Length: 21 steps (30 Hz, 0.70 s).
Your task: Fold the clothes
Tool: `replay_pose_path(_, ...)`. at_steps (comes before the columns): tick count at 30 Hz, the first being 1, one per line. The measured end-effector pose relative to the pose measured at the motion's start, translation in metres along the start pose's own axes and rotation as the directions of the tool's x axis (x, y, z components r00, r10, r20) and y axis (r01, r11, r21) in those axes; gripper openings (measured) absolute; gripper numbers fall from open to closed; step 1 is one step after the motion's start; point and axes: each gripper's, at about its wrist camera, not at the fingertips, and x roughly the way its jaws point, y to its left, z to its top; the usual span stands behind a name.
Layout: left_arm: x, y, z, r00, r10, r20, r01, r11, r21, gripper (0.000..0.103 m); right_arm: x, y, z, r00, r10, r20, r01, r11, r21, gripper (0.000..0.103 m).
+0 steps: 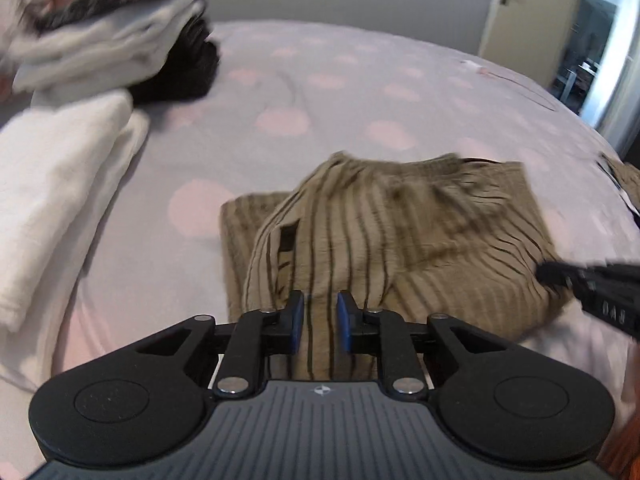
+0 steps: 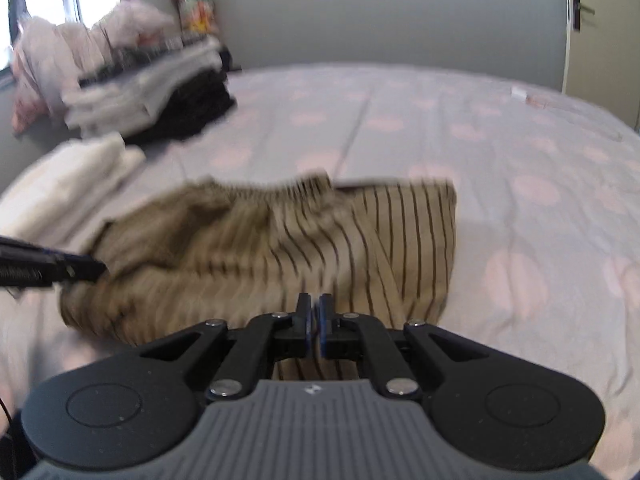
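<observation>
Striped garment bunched mid-bed, half folded, long axis left-right; left tongs slightly spread, fabric between pads, grip uncertain; right tongs pressed together on near edge, pinching cloth; both equally near; fold goes away, toward far edge.

Tan cotton garment with thin dark brown stripes: khaki ground, near-black pinstripes.
Bed sheet: pale lilac-grey, large soft pink dots.
Folded plush towel: cream-white, plain.
Stack of folded clothes: light grey layers over black ones.
Left hand-held gripper: black body, blue pads.
Right hand-held gripper: black, blue pads.
Wall: plain grey.
</observation>
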Motion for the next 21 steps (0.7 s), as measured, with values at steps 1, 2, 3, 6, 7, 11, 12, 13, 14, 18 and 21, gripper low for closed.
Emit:
replay_pose_path(1,0.004,0.006,0.0,1.0,0.009,-0.012,-0.009,1.0,-0.018,0.02,0.007,-0.002,-0.001,0.999,-0.016,-0.03,0.017,1.0,0.006,0.005)
replay_pose_path(2,0.008,0.01,0.0,0.999,0.024,-0.027,-0.025,0.999,-0.026,0.02,0.013,-0.007,-0.003,0.998,-0.039,-0.059,0.04,0.999,0.019,0.005)
replay_pose_path(3,0.014,0.014,-0.001,0.998,0.036,-0.052,-0.038,0.999,-0.035,0.019,0.019,-0.011,-0.005,0.994,-0.058,-0.089,0.061,0.998,0.033,0.003)
replay_pose_path(6,0.025,0.025,-0.004,0.994,0.046,-0.104,-0.053,0.997,-0.064,0.019,0.029,-0.024,-0.008,0.987,-0.082,-0.136,0.092,0.993,0.069,0.0)
replay_pose_path(7,0.025,0.028,-0.004,0.993,0.039,-0.111,-0.048,0.996,-0.074,0.019,0.029,-0.025,-0.009,0.987,-0.083,-0.14,0.094,0.993,0.071,0.0)
replay_pose_path(11,0.017,0.031,-0.005,0.993,0.046,-0.11,-0.055,0.995,-0.083,0.019,0.025,-0.027,-0.011,0.985,-0.099,-0.142,0.11,0.991,0.075,0.0)
replay_pose_path(12,0.014,0.032,-0.005,0.993,0.05,-0.105,-0.059,0.995,-0.086,0.02,0.023,-0.028,-0.011,0.985,-0.103,-0.14,0.115,0.99,0.08,0.0)
replay_pose_path(13,0.01,0.033,-0.005,0.994,0.053,-0.098,-0.063,0.993,-0.097,0.02,0.02,-0.03,-0.011,0.984,-0.115,-0.138,0.128,0.988,0.087,0.0)
replay_pose_path(14,0.004,0.035,-0.006,0.994,0.056,-0.091,-0.066,0.991,-0.117,0.02,0.016,-0.032,-0.011,0.982,-0.136,-0.135,0.149,0.984,0.095,0.0)
replay_pose_path(18,-0.021,0.046,-0.005,0.998,0.053,-0.039,-0.06,0.971,-0.23,0.03,0.001,-0.043,-0.009,0.981,-0.168,-0.095,0.181,0.971,0.155,0.008)
replay_pose_path(21,-0.032,0.052,-0.003,0.996,0.072,0.044,-0.058,0.963,-0.264,0.039,-0.011,-0.047,-0.005,0.987,-0.157,-0.021,0.158,0.968,0.195,0.014)
